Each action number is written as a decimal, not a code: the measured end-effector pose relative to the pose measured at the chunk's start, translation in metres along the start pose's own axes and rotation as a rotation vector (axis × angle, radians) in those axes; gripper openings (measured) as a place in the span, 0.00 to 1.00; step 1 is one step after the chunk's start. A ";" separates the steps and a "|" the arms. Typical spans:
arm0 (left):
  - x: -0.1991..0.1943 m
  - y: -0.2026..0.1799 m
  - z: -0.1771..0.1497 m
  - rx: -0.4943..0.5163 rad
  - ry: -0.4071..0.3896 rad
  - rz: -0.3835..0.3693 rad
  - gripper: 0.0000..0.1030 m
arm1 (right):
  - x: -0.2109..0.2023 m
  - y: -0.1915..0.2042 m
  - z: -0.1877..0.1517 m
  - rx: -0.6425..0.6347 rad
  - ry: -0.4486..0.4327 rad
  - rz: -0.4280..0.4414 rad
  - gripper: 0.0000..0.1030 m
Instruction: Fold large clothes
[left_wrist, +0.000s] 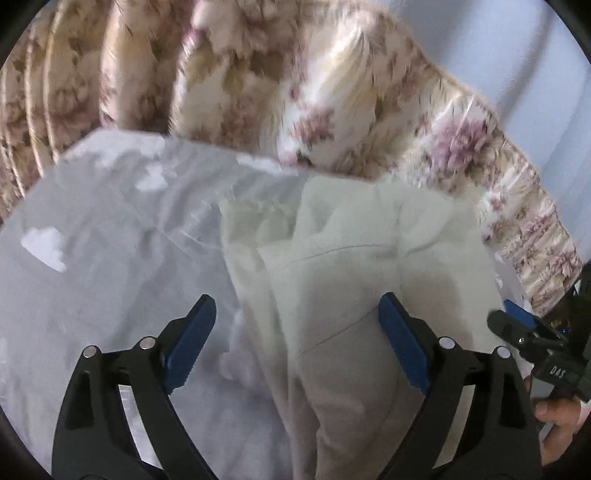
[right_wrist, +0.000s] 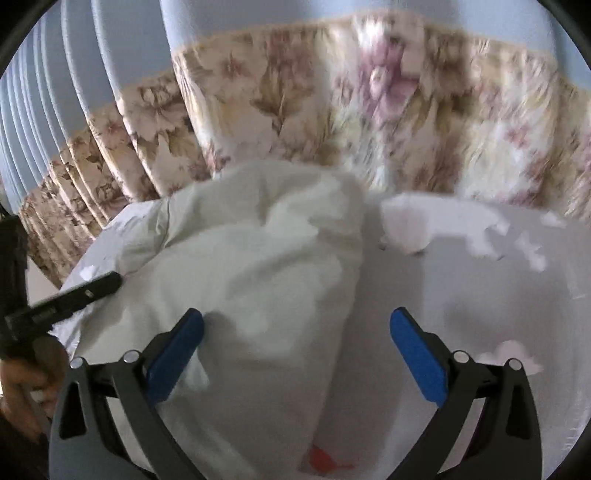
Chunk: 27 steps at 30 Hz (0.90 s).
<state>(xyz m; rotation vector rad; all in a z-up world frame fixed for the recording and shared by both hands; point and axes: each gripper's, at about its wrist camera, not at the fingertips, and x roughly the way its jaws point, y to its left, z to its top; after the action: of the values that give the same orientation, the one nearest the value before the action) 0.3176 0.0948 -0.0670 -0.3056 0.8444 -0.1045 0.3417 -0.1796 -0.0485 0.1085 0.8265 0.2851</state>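
Observation:
A cream-white garment (left_wrist: 354, 280) lies crumpled in a long heap on a pale sheet (left_wrist: 110, 280). My left gripper (left_wrist: 299, 343) hovers open over its near part, one blue pad on each side, nothing held. In the right wrist view the same garment (right_wrist: 258, 280) fills the centre-left, with a small red-orange mark (right_wrist: 321, 459) at its near end. There my right gripper (right_wrist: 299, 354) is open above the garment's right edge, empty. The other gripper shows at each view's side: the right gripper (left_wrist: 524, 328) at the left view's right edge, the left gripper (right_wrist: 74, 295) at far left.
A floral curtain (left_wrist: 332, 103) in cream, brown and pink hangs close behind the surface, with pale blue fabric above it (right_wrist: 110, 55). The sheet (right_wrist: 498, 295) has white cloud shapes. A hand (left_wrist: 557, 417) holds the right gripper's handle; another hand (right_wrist: 29, 384) shows at lower left.

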 end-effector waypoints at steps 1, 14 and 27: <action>0.004 -0.001 -0.001 0.004 0.002 0.023 0.90 | 0.004 0.001 0.000 -0.005 0.005 -0.006 0.98; 0.017 -0.025 -0.011 0.030 0.008 -0.006 0.16 | 0.008 0.020 -0.011 -0.045 0.009 0.053 0.42; -0.019 -0.154 -0.005 0.188 -0.070 -0.113 0.10 | -0.091 -0.037 0.017 -0.089 -0.132 -0.063 0.32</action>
<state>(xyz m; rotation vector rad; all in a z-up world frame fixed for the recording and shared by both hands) 0.3054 -0.0489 -0.0091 -0.1787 0.7419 -0.2761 0.3035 -0.2414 0.0195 0.0175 0.6835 0.2524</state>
